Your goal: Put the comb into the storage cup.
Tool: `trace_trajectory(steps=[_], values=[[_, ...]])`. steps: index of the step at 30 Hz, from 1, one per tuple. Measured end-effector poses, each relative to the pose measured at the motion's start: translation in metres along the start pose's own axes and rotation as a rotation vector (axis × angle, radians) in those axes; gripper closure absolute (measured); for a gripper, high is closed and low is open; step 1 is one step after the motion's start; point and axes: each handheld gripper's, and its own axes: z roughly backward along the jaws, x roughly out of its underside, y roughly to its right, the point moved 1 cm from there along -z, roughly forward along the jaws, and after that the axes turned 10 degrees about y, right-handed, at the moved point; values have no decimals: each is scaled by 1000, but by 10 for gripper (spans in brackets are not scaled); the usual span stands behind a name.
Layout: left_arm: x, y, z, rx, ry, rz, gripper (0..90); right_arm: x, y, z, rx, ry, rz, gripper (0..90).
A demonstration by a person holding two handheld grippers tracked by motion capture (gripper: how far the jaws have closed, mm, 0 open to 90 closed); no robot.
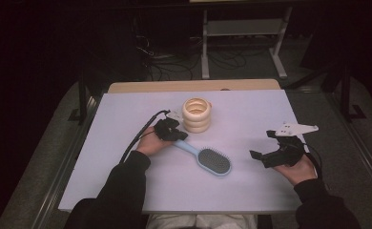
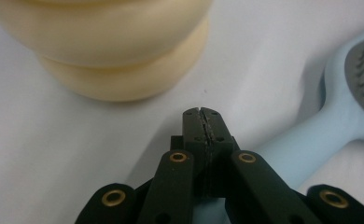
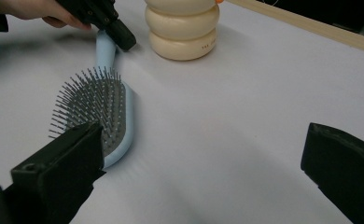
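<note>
Rings (image 1: 196, 115), seemingly three, stacked beside one hairbrush (image 1: 208, 158).

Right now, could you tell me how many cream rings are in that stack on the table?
3, stacked in one upright pile near the table's far middle: bottom ring on the white surface, middle ring above it, top ring uppermost. Nothing suggests a hidden one.

**Brush in the middle, rings behind**

The hairbrush (image 1: 208, 158) lies at the tabletop's (image 1: 251, 109) centre, handle pointing back-left, head toward the person. Just behind the handle stands the stack of rings (image 1: 196, 115). The left gripper (image 1: 173, 132) sits over the handle's end, beside the stack; the right gripper (image 1: 265, 149) is well apart, right of the brush head.
</note>
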Motion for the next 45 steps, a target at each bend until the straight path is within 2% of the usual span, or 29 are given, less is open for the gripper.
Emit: trace_trajectory(steps=[5,20,23,26,38,41,45], values=[[1,3,3,-6,-23,-28,894,0,0,-1,-8,-8,0,0],[9,15,10,6,-17,-70,900,0,-1,-1,-2,-10,10,0],[9,19,13,10,-37,-100,900,0,-1,-1,-2,-10,10,0],[10,24,15,8,-41,-113,900,0,-1,-1,-2,-9,10,0],[15,29,20,17,-45,-115,900,1,-2,-2,-1,-20,7,0],[18,31,21,8,-31,-116,900,1,-2,-2,-3,-22,7,0],[20,34,24,6,-37,-121,900,1,-2,-2,-3,-23,11,0]])
